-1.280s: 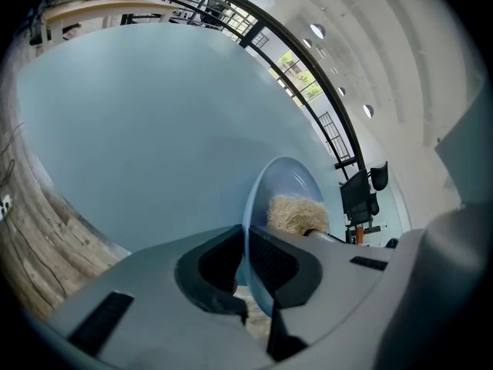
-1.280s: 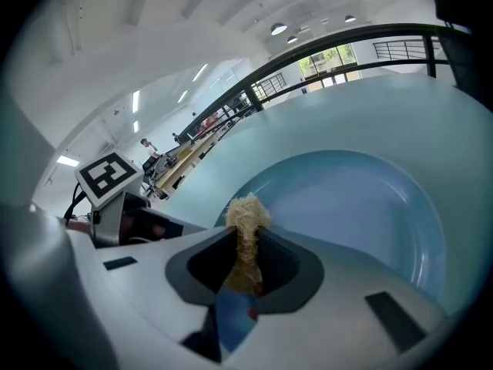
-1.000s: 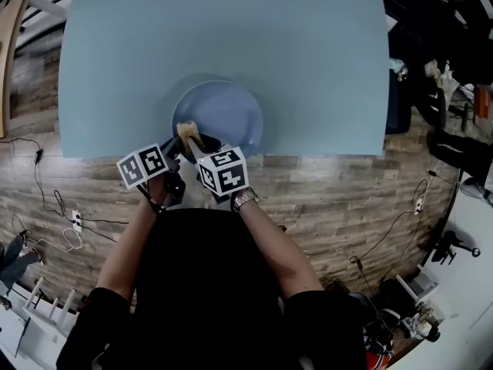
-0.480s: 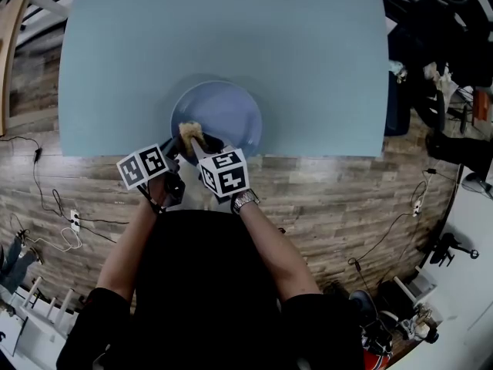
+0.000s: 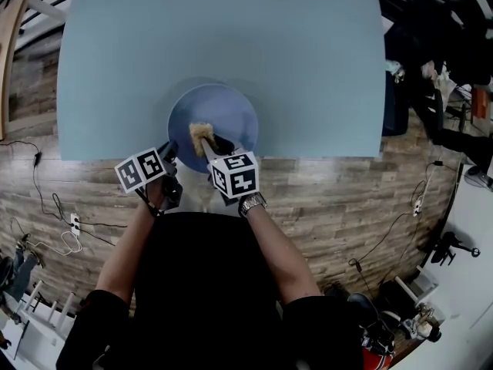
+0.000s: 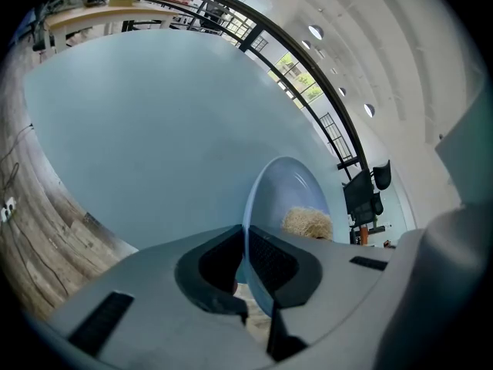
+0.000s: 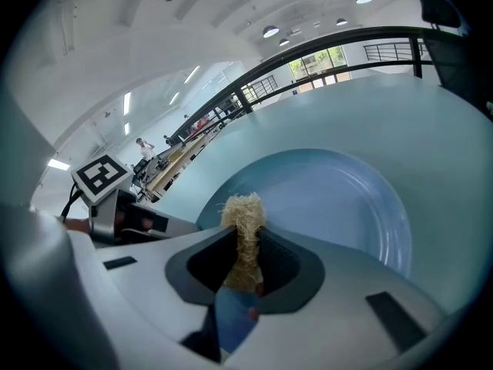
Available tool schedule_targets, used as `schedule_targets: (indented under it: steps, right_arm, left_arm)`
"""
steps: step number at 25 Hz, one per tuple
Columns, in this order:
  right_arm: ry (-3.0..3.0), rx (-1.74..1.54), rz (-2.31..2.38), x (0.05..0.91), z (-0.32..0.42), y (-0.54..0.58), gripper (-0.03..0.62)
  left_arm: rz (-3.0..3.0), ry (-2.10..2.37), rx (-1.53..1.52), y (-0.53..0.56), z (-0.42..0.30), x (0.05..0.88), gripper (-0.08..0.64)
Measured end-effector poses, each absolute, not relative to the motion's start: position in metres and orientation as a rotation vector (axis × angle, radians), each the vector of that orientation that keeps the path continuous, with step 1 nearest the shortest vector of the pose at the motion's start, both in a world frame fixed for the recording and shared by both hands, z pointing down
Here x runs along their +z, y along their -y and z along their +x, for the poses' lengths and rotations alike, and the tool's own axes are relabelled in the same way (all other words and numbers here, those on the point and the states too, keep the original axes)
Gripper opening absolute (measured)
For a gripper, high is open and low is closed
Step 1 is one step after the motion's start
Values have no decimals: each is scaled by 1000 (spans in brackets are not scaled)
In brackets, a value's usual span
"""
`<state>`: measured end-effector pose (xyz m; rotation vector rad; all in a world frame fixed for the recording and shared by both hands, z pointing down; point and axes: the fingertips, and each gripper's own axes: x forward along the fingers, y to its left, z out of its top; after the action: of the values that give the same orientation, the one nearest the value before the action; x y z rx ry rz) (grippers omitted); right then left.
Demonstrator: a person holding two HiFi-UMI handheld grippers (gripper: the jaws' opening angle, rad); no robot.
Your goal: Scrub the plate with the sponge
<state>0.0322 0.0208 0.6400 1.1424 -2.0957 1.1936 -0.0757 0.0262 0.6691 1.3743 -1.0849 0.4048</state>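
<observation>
A pale blue plate (image 5: 223, 110) lies at the near edge of the blue table (image 5: 231, 29). My left gripper (image 5: 170, 151) is shut on the plate's near-left rim (image 6: 248, 230); the rim stands edge-on between its jaws. My right gripper (image 5: 209, 142) is shut on a straw-coloured fibrous sponge (image 5: 202, 135), held over the near part of the plate. In the right gripper view the sponge (image 7: 243, 233) sticks up from between the jaws with the plate (image 7: 339, 199) behind it. In the left gripper view the sponge (image 6: 307, 223) shows beyond the rim.
The table's near edge runs just under the plate, with wooden floor (image 5: 347, 199) and cables (image 5: 54, 214) below it. Dark chairs and clutter (image 5: 447, 75) stand to the right of the table.
My right gripper has carried the sponge to the right and a little further in over the plate. The left gripper stays clamped on the rim.
</observation>
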Motion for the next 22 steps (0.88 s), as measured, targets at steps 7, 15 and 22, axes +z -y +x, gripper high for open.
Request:
schedule_targets:
  steps: [7, 15, 22]
  right_arm:
    - [2070, 1195, 1181, 640, 54, -22, 72]
    - [2014, 1185, 1225, 641, 82, -21, 72]
    - [1950, 1131, 1257, 641, 104, -25, 72]
  left_arm:
    - [1373, 1086, 411, -29, -78, 669, 21]
    - [1372, 1093, 419, -27, -76, 670, 20]
    - [1370, 1094, 420, -29, -76, 671, 20]
